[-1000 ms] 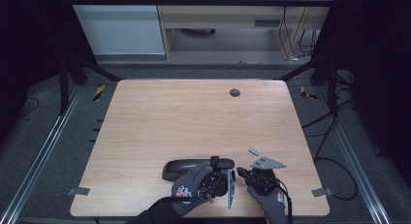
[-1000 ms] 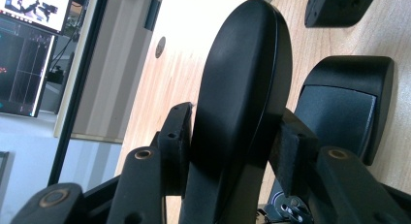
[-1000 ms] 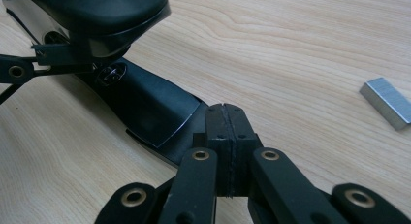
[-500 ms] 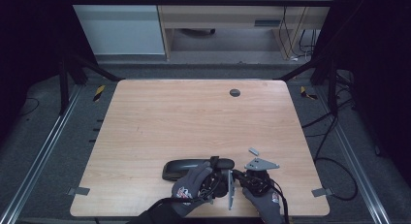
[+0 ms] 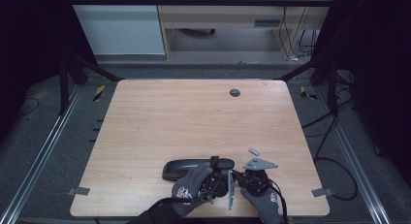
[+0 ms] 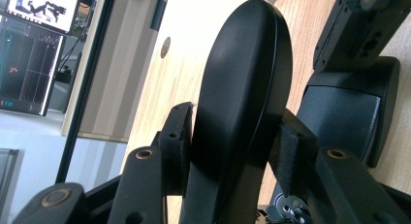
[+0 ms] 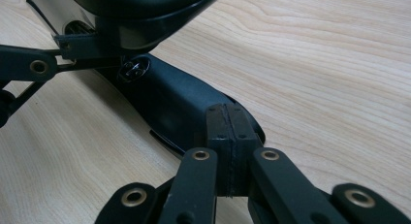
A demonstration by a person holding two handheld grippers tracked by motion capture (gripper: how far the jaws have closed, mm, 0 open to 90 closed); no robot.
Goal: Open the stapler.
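1. I can read no text, brand, number or sign with any certainty in these views.
2. The gloves (image 5: 186, 192) carry small red and white logos on their backs in my high view, but they're too small for me to make out.
3. A monitor (image 6: 41, 8) in the top corner of my left gripper view shows graphics and small lettering, all too blurred to read.
4. The black case (image 6: 242, 103) held in my left gripper (image 6: 232, 151) bears no marking that I can see.

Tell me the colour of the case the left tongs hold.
Black case, smooth and slightly glossy; clearest in the left gripper view.
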